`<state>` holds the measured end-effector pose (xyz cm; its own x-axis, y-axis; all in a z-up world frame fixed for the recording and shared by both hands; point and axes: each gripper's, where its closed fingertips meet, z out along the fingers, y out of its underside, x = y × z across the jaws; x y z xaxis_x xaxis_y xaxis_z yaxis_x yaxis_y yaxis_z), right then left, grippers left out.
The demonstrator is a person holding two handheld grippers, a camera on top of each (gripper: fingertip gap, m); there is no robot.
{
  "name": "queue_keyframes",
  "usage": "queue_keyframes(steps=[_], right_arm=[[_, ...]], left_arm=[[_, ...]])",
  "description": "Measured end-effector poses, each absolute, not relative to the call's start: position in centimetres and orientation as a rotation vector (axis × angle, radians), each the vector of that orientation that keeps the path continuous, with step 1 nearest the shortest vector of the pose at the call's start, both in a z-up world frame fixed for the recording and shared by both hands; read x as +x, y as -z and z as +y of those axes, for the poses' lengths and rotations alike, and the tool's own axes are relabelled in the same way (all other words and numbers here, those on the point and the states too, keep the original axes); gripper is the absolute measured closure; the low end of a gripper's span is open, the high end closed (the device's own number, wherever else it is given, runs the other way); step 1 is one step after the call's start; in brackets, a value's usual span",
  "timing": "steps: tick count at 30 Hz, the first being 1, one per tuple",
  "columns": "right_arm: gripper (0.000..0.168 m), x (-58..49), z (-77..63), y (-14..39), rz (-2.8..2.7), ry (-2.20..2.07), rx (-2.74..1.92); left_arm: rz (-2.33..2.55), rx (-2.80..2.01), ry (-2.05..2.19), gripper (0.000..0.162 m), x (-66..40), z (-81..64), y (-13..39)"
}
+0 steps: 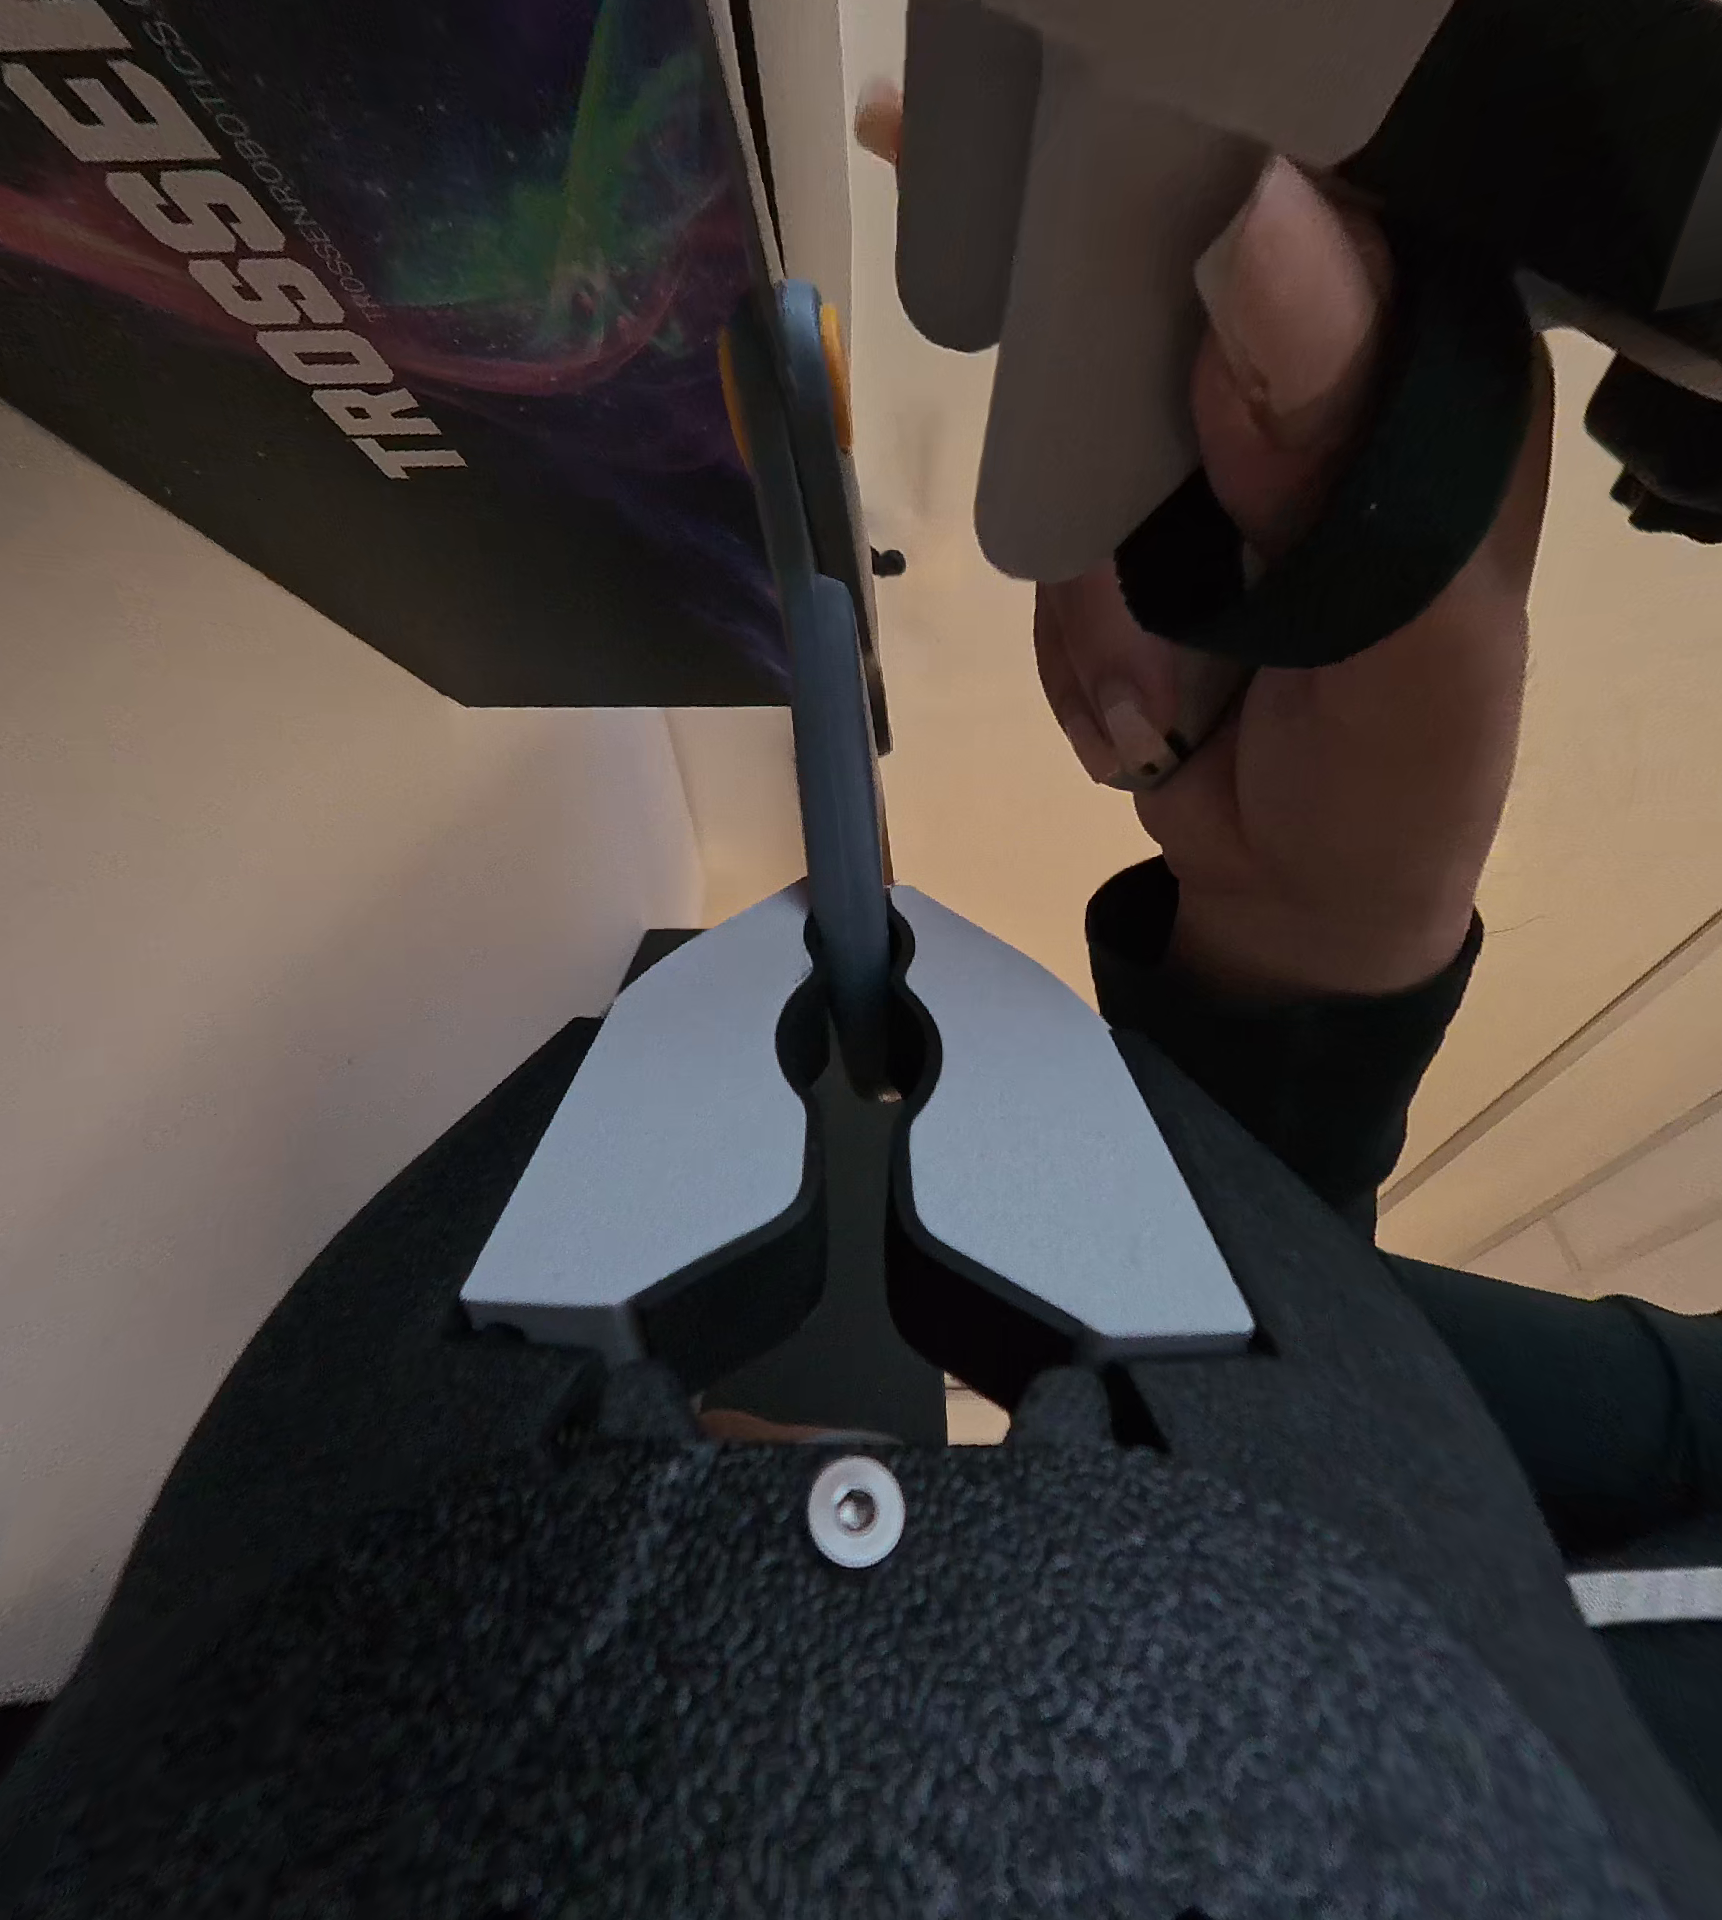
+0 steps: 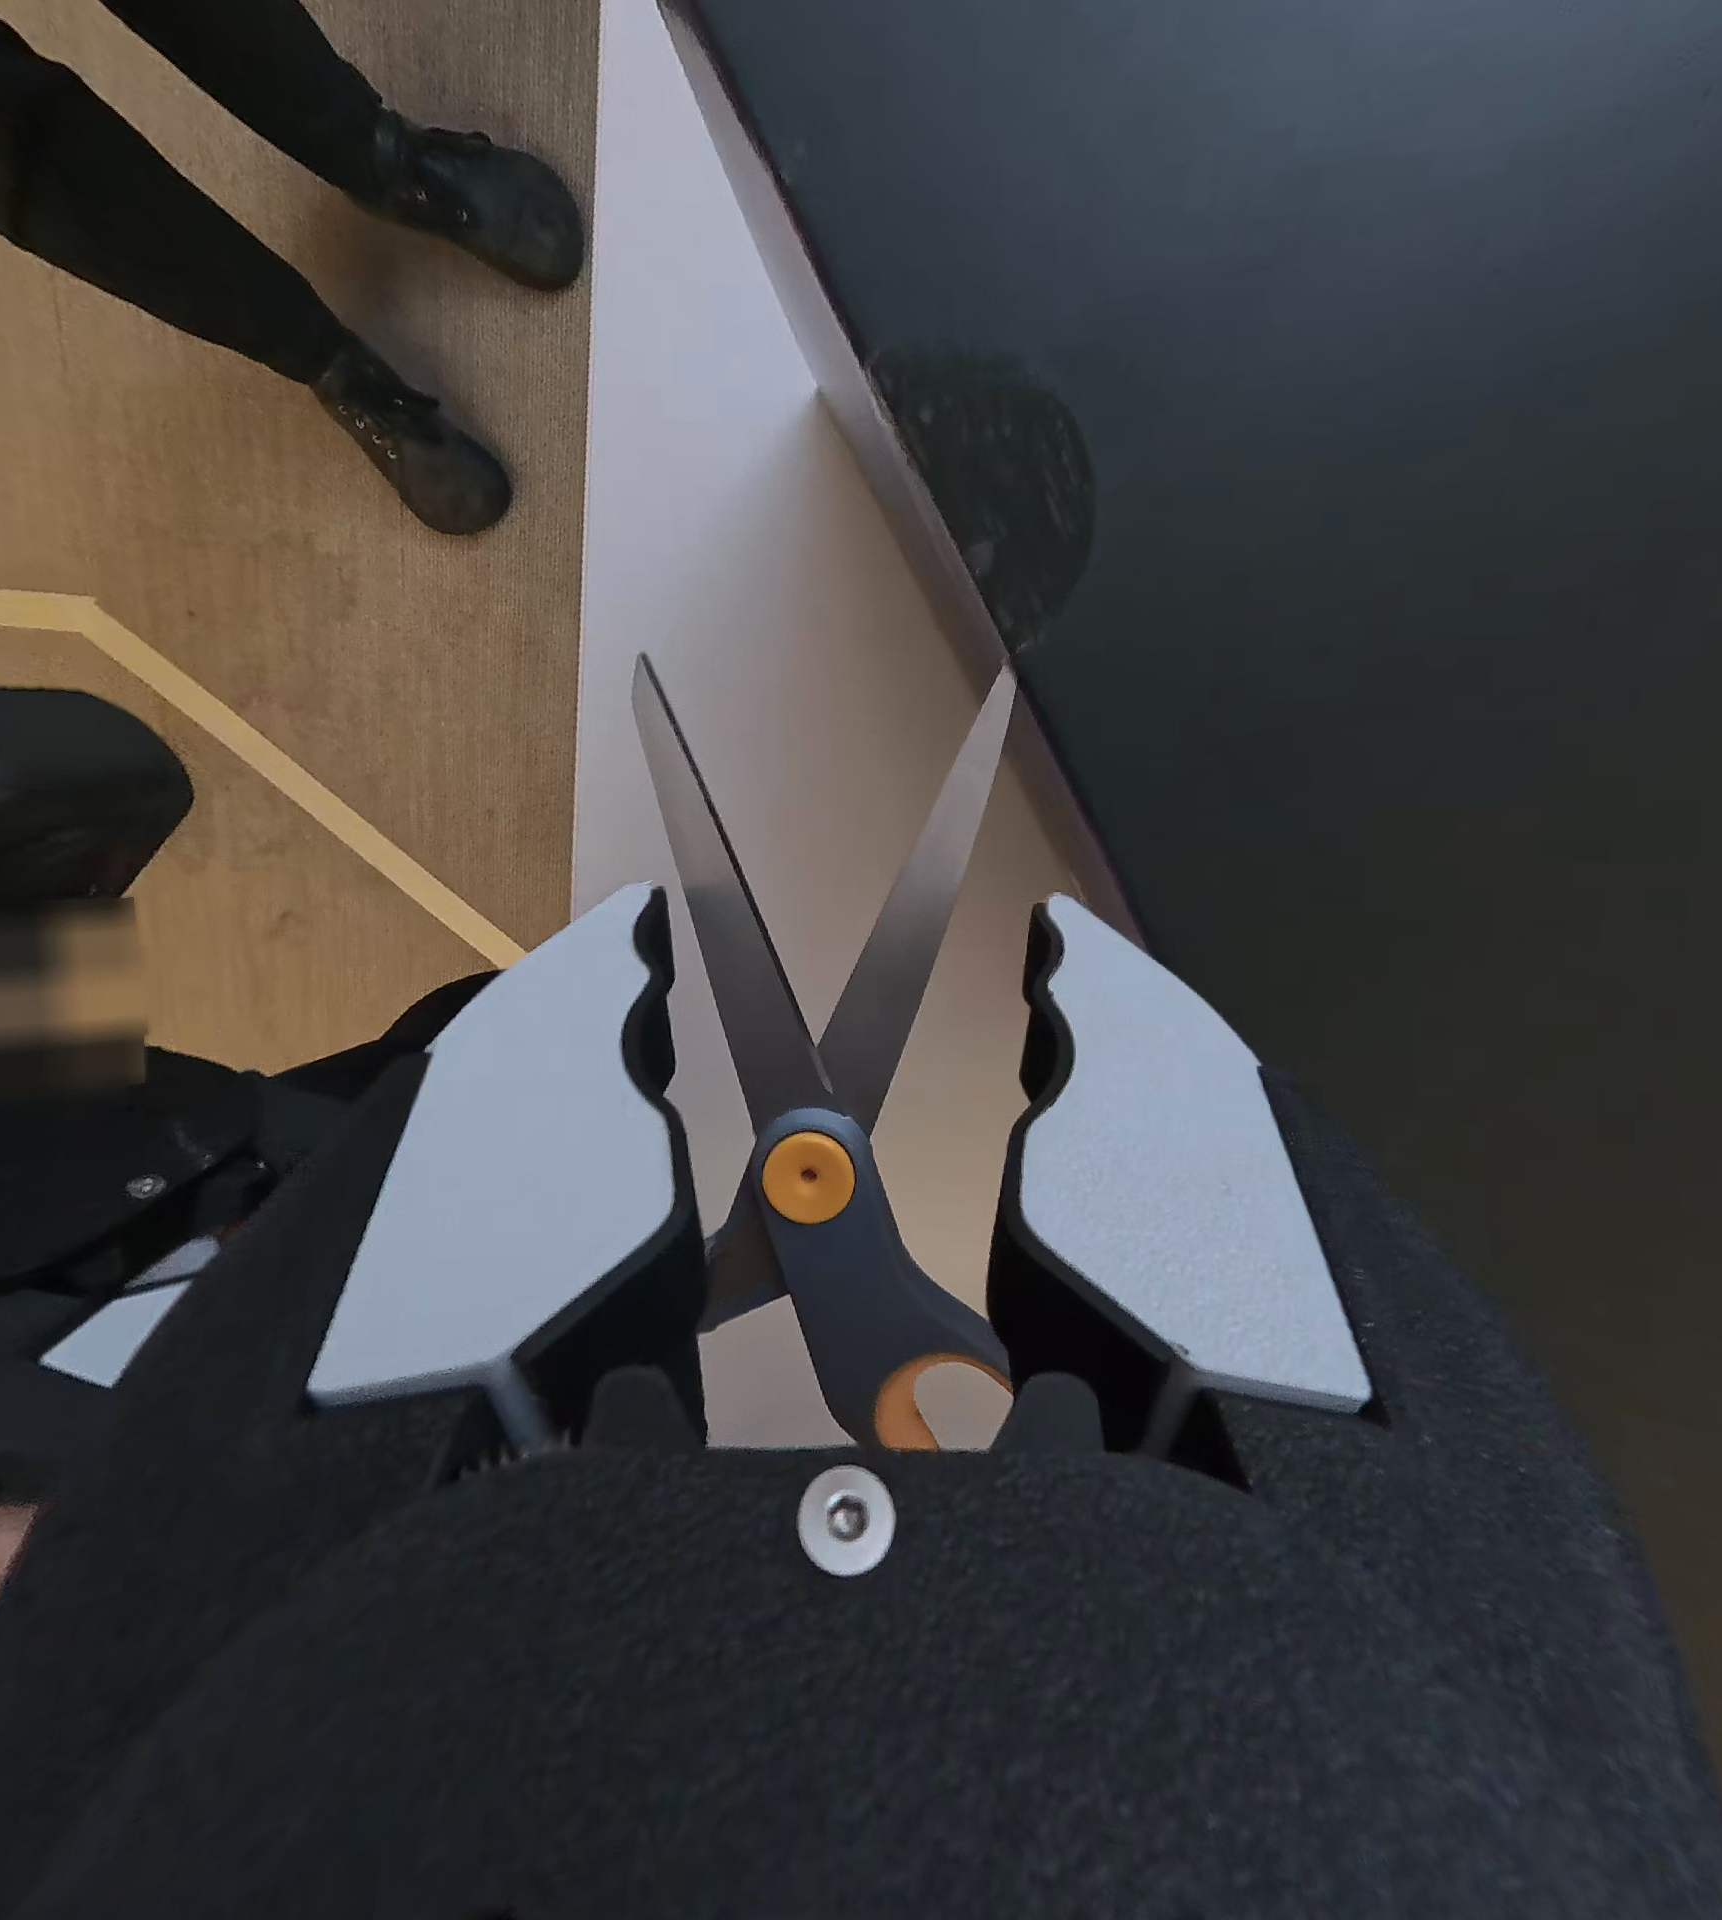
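A dark poster (image 1: 337, 312) with coloured swirls bears large white lettering and a smaller line.

The left gripper (image 1: 852, 935) has its jaws pinched nearly together; at two o'clock a bare hand (image 1: 1345, 582) grips the other handle; the right gripper (image 2: 852, 935) gapes wide

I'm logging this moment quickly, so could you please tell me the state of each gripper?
Left gripper: shut on the scissors, by one handle.
Right gripper: open, the scissors' spread blades between its fingers.

Warm dim indoor light, wide-angle bending at the edges, near foreground soft, dark surfaces underexposed, slight motion blur
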<state>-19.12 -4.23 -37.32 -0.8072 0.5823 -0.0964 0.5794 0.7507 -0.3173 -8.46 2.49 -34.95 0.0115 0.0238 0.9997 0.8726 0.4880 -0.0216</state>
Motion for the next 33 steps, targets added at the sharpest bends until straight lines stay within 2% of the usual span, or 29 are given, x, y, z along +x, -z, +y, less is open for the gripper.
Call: queue_keyframes(steps=[9, 14, 19, 21, 33], right_arm=[[0.105, -19.3, -3.9, 37.6, -2.937, -0.487, -0.994], [0.100, -18.7, -3.8, 37.6, -2.954, -0.473, -0.989], [0.103, -18.5, -4.0, 38.3, -2.972, -0.443, -0.995], [0.110, -18.6, -4.1, 38.4, -2.960, -0.448, -0.982], [0.108, -18.7, -4.4, 39.3, -2.986, -0.440, -0.981]], left_arm=[[-1.431, -0.848, 0.793, 0.158, -8.7, 2.9, 35.5], [-1.426, -0.851, 0.795, 0.158, -8.7, 3.1, 35.4], [-1.427, -0.850, 0.795, 0.158, -8.7, 3.3, 35.3], [-1.429, -0.857, 0.790, 0.158, -8.8, 3.4, 35.4], [-1.455, -0.854, 0.773, 0.159, -8.9, 4.5, 35.9]])
